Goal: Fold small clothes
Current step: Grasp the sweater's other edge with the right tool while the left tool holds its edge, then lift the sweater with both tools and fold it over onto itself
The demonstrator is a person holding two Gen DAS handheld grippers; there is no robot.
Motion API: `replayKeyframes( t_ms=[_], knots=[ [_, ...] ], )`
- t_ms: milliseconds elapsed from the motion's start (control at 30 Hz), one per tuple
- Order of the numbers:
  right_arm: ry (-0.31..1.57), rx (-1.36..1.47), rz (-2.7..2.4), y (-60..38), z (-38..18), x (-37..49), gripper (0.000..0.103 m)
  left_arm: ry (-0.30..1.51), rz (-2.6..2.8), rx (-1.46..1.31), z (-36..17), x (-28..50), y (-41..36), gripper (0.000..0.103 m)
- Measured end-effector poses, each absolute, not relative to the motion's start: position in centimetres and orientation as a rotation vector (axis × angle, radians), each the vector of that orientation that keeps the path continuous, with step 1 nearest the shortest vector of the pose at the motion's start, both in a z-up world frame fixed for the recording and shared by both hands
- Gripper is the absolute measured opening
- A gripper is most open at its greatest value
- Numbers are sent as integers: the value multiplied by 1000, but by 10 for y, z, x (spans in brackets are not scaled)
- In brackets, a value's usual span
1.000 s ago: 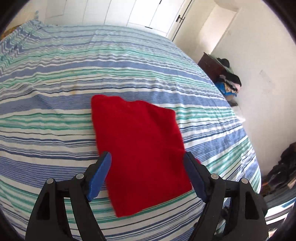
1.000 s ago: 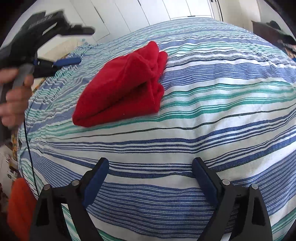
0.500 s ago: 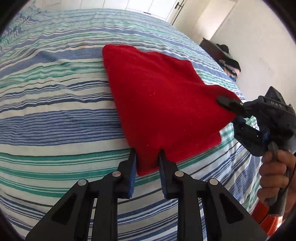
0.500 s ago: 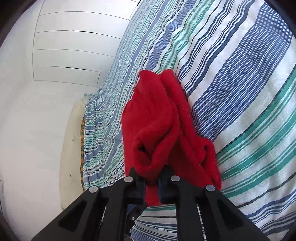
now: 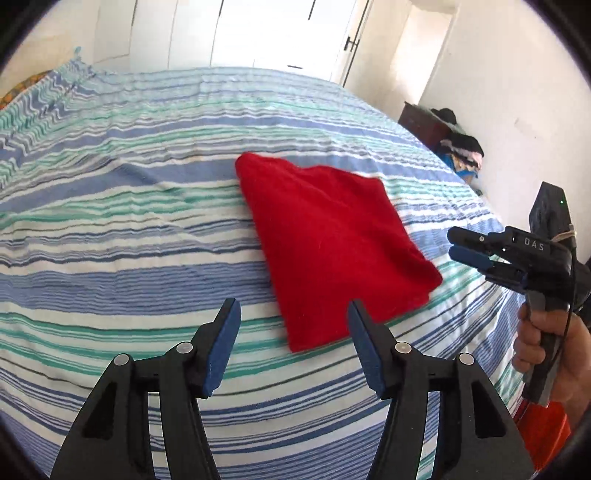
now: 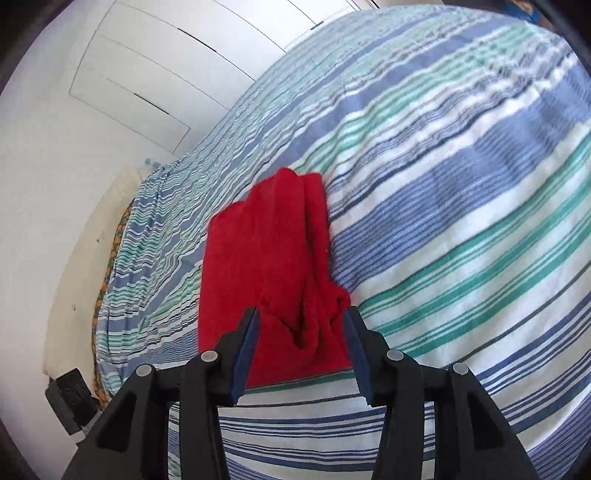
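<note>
A folded red cloth (image 5: 332,240) lies flat on the striped bedspread (image 5: 129,229). My left gripper (image 5: 291,343) is open and empty, just short of the cloth's near corner. My right gripper (image 6: 301,332) is open, with its fingers on either side of the cloth's (image 6: 269,266) bunched near edge, not clamped. In the left wrist view the right gripper (image 5: 461,249) hovers off the cloth's right corner, held in a hand.
The bed's right edge (image 5: 491,280) drops off near a white wall. A dark dresser with piled clothes (image 5: 454,144) stands at the far right. White wardrobe doors (image 5: 258,33) are behind the bed. A pillow (image 6: 85,266) lies at the bed's head.
Both grippers were shut on the cloth's corners half a second ago. Both have opened and let go, and the cloth now lies flat. The left gripper has pulled back.
</note>
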State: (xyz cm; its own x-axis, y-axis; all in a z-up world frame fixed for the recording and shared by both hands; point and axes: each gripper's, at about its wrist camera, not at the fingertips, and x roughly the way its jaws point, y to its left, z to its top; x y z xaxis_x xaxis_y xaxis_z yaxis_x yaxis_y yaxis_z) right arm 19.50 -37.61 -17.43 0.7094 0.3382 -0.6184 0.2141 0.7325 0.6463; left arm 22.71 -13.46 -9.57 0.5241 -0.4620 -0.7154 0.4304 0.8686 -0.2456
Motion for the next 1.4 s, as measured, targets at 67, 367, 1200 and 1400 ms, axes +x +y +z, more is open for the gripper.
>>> replayKeyframes(
  t_ms=[67,367,1200,1400],
  knots=[
    [739,695,164,-372,-146,205,47,850,-585,-44,-91,242,-152,51],
    [1046,514,263,-330,-234,275,2,946,-643,229,-163,239,-222,47],
    [842,654,308,-413,-188,277,75,1094,-526,-357,-157,306,-105,94],
    [1063,738,400,-386,-237,280,77,1246,-677,-486,-195,332,-148,94]
  ],
)
